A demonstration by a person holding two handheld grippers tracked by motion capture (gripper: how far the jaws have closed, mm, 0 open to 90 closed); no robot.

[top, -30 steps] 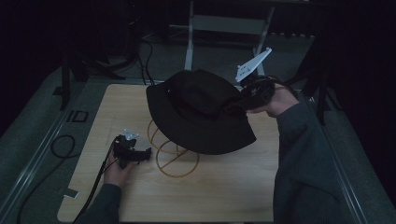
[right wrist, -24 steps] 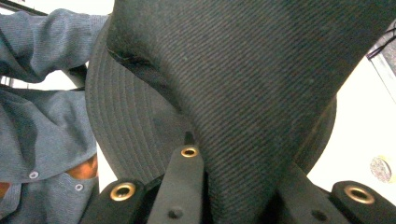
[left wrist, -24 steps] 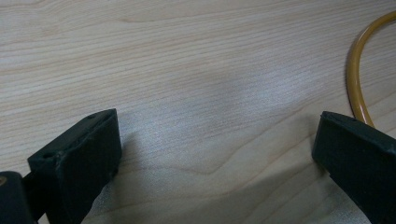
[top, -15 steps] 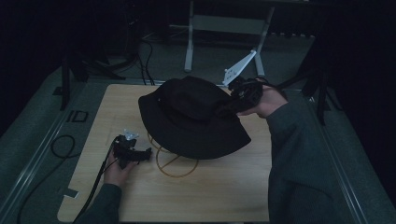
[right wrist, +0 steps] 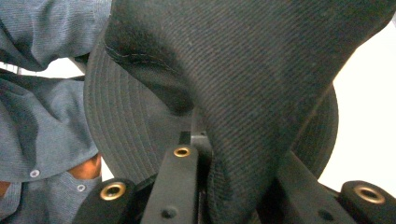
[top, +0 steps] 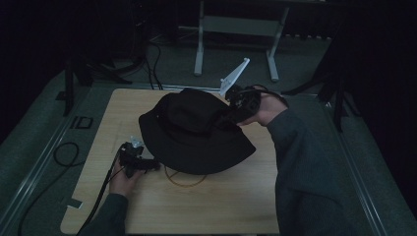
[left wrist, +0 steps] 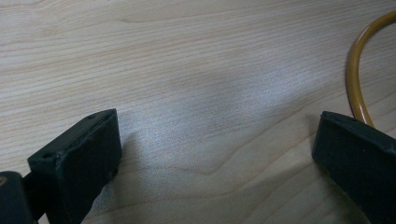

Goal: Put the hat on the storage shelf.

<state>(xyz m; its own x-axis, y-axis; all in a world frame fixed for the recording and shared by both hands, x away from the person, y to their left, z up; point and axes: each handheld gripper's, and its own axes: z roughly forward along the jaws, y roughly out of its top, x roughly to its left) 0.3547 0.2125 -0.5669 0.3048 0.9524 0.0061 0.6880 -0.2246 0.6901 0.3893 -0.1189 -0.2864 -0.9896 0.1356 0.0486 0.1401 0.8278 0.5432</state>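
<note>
A black bucket hat [top: 194,132] hangs low over the wooden table [top: 221,206], its brim spread over a yellow wire ring [top: 184,179]. My right gripper [top: 236,105] holds the hat at its far right side, shut on a fold of the black fabric [right wrist: 261,70]. In the right gripper view the jaws [right wrist: 229,177] pinch that cloth between them. My left gripper [top: 147,164] lies on the table at the hat's near left edge. Its jaws [left wrist: 215,149] stand wide open over bare wood, and the yellow ring [left wrist: 355,79] curves past the right jaw.
A grey metal frame [top: 236,24] stands on the floor behind the table. A black cable [top: 64,152] loops on the floor at the left. A dark stand leg [top: 339,98] rises at the right. The person's grey shirt [right wrist: 42,116] sits behind the hat.
My right gripper has carried the hat leftward and lower, so it now covers most of the yellow ring. The left gripper has stayed put.
</note>
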